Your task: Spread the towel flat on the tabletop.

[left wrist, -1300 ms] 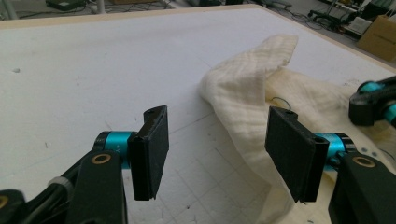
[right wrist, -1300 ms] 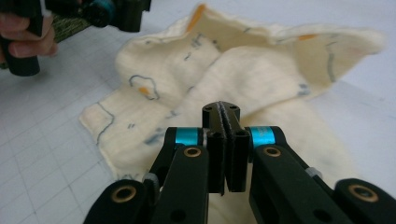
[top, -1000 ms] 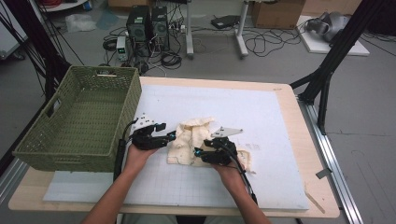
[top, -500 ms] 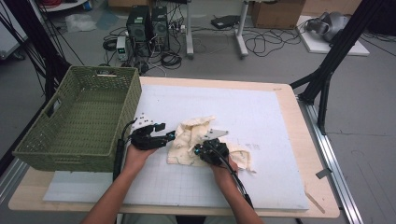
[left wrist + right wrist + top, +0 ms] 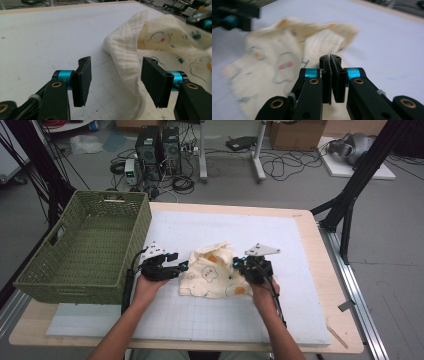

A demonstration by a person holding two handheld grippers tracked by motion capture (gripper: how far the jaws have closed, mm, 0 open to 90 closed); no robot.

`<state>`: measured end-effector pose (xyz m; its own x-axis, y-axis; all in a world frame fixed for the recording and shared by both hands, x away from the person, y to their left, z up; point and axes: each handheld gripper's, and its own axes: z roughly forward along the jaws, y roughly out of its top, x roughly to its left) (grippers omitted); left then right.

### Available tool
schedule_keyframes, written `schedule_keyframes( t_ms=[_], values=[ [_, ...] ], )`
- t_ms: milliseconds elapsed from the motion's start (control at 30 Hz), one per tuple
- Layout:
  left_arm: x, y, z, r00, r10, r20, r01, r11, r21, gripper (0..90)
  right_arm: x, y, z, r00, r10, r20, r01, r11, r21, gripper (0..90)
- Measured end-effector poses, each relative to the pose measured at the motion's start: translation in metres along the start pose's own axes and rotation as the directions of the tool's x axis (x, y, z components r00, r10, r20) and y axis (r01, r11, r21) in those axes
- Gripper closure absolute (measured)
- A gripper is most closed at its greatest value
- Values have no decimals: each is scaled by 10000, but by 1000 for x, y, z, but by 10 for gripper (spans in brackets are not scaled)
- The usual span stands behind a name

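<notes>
A cream cloth (image 5: 210,276) printed with small cartoon figures lies crumpled in the middle of the white mat (image 5: 225,222). My left gripper (image 5: 183,266) rests at the cloth's left edge, open. In the left gripper view (image 5: 115,80) a fold of the cloth (image 5: 126,60) hangs between the jaws, close to the right pad (image 5: 153,80), and is not pinched. My right gripper (image 5: 237,265) is at the cloth's right edge. Its jaws have just closed and stand together (image 5: 330,61), with the cloth (image 5: 274,57) bunched up right at their tips.
A green woven basket (image 5: 112,196) stands on the left of the table, close beside my left hand. The wooden table edge (image 5: 345,320) runs along the right. Computers and cables lie on the floor beyond the table.
The right gripper came in toward the cloth's middle, then moved back right and a little up. The cloth's right side has bunched up at it. The left gripper stayed put.
</notes>
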<state>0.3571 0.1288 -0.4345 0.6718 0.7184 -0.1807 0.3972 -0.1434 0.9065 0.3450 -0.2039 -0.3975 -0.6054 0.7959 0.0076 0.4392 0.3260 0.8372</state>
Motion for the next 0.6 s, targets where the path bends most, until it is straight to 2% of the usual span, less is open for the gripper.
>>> schedule_keyframes(
  t_ms=[133, 233, 333, 433, 500, 567, 600],
  values=[
    [-2, 0, 1, 10000, 48, 46, -49, 10000, 69, 420, -36, 5, -2, 9967, 420, 698, -432, 9989, 169, 881],
    [-3, -1, 3, 9999, 55, 88, -57, 9999, 151, 420, -55, 6, 0, 9903, 560, 1270, -616, 9973, 406, 881],
    [-4, -1, 4, 9998, 84, 152, -87, 9998, 173, 420, -70, 4, 5, 9810, 771, 1780, -826, 9963, 236, 881],
    [-5, -1, 4, 9998, 88, 173, -90, 9998, 168, 420, -81, -3, 14, 9655, 760, 2492, -958, 9931, 681, 881],
    [-5, -1, 3, 9998, 120, 176, -123, 9998, 171, 420, -87, -8, 17, 9467, 870, 3102, -1243, 9869, 1026, 880],
    [-4, 0, 2, 9998, 110, 187, -113, 9999, 125, 421, -92, -12, 17, 9341, 1104, 3395, -1530, 9830, 1014, 844],
    [-4, 0, 1, 9998, 64, 168, -66, 9999, 87, 421, -93, -13, 15, 9298, 1350, 3423, -1750, 9806, 885, 795]
  ],
)
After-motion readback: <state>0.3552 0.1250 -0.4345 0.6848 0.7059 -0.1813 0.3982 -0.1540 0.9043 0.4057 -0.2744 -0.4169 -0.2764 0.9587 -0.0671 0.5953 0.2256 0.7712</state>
